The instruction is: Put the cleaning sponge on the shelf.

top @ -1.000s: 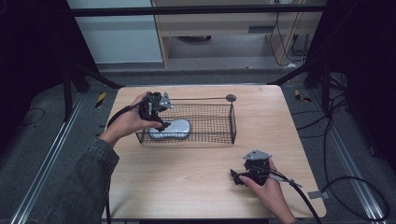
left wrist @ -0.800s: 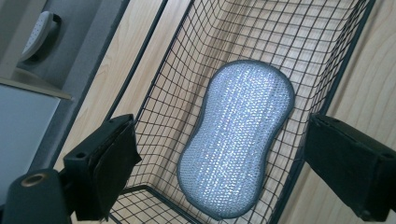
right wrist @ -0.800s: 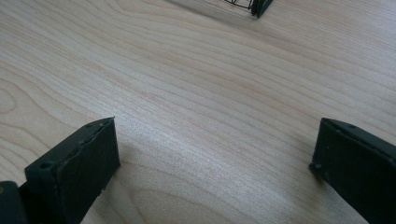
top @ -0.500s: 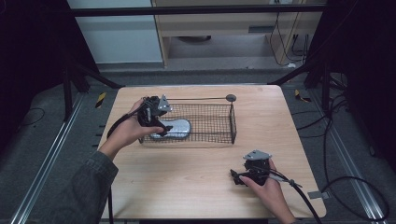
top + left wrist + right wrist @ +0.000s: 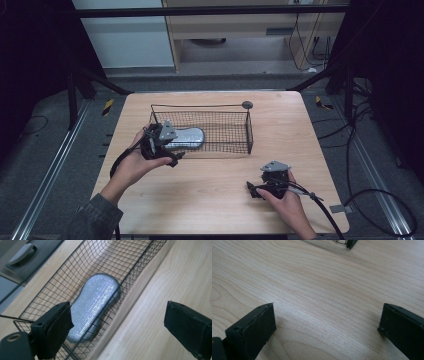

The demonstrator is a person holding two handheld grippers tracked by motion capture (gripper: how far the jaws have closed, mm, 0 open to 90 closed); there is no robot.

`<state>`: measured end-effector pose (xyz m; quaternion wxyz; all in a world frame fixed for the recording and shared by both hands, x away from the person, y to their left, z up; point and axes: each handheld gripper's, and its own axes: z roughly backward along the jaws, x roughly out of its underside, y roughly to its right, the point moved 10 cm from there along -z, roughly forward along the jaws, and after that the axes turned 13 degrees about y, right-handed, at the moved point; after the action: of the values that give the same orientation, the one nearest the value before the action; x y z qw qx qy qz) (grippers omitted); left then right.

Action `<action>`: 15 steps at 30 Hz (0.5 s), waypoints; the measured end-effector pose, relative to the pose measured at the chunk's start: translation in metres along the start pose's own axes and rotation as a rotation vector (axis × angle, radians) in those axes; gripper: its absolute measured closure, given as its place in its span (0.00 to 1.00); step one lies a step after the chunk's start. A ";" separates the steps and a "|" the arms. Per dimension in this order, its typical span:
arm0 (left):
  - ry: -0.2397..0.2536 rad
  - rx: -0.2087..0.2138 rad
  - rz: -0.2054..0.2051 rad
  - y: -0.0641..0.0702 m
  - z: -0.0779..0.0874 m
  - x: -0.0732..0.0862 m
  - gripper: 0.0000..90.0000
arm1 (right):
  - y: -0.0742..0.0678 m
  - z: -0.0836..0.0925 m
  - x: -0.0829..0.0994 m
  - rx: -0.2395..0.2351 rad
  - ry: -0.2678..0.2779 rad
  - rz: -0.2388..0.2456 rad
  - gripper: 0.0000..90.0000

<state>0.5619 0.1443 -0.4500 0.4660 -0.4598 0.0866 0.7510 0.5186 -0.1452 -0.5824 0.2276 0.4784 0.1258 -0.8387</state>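
A black wire basket [image 5: 225, 131] stands in the middle of the wooden table [image 5: 215, 200]. In its left end lies a silvery oblong pad [image 5: 189, 137], flat on the mesh floor. My left gripper [image 5: 167, 147] hovers just outside the basket's front-left corner, open and holding nothing. In the left gripper view the pad [image 5: 96, 302] lies behind the basket wall [image 5: 130, 280], beyond my wide-apart jaws. My right gripper [image 5: 257, 187] rests low over the table near the front right, open, and its own view has bare wood [image 5: 324, 297] between its jaws.
A long wire handle with a round black knob [image 5: 247, 105] runs along the basket's back rim. Cables trail from both grippers off the table's front. The basket's corner [image 5: 348, 243] sits far ahead of the right gripper. Floor rails flank the table.
My left gripper has drawn back from above the basket's left end toward the person, to its front-left corner. The pad stays in the basket. The right gripper has not moved.
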 end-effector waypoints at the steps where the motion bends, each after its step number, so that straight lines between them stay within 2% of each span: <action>1: -0.001 0.002 0.007 0.003 0.001 0.004 0.08 | 0.000 0.000 0.000 0.000 0.000 0.000 0.01; 5: 0.008 -0.009 0.047 0.014 0.005 0.019 0.08 | 0.000 0.000 0.000 0.002 -0.001 0.000 0.01; 8: 0.021 -0.003 0.096 0.023 0.006 0.032 0.08 | 0.000 0.000 0.000 0.002 0.000 0.000 0.01; 15: -0.028 -0.008 0.158 0.034 0.003 0.073 0.08 | 0.000 0.000 0.000 0.001 -0.001 0.000 0.01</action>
<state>0.5232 0.1718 -0.5149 0.4045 -0.4428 0.1133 0.7921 0.5182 -0.1454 -0.5825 0.2274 0.4783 0.1253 -0.8389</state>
